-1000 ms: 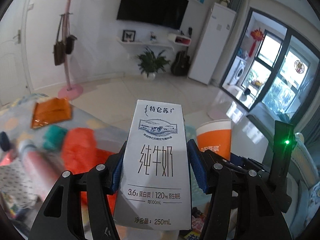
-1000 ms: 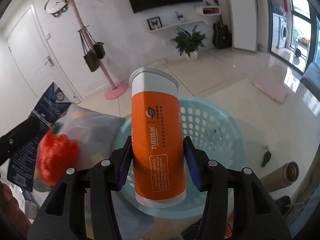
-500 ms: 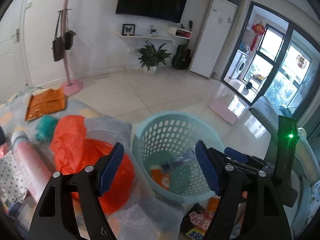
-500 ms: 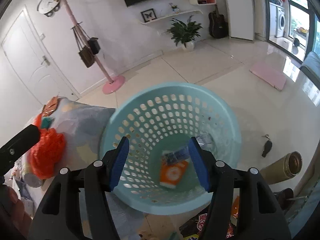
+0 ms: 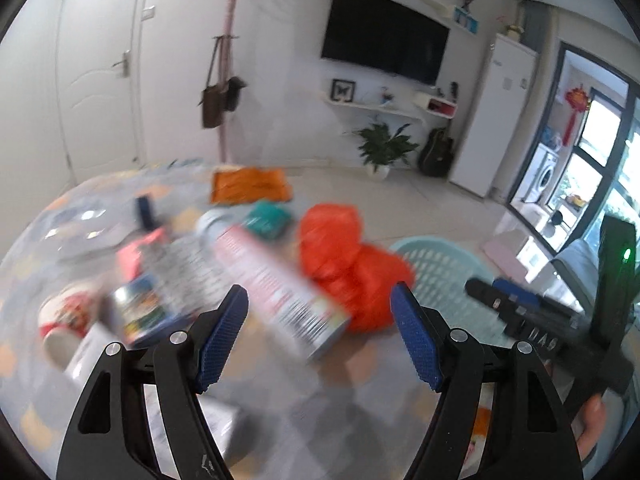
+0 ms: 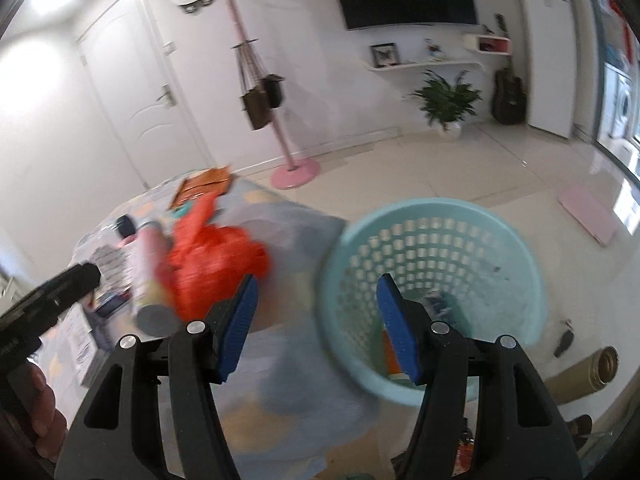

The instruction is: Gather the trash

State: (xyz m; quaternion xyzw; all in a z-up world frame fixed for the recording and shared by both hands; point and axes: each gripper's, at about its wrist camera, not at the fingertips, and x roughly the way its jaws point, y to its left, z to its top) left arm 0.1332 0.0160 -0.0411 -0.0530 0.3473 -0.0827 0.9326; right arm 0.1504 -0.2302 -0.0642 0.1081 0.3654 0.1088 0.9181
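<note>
Trash: most of it sits on the table, blurry. Pink-white can lies on its side, crumpled orange bag touching it, orange wrapper further back.
Basket: teal basket on the floor just beside the table, a couple of bits at the bottom.
Left gripper: jaws spread, nothing between them, over the table near the can.
Right gripper: jaws spread too, empty, above the basket's near rim.
Floor: dark cylinder lies beside the basket.
</note>
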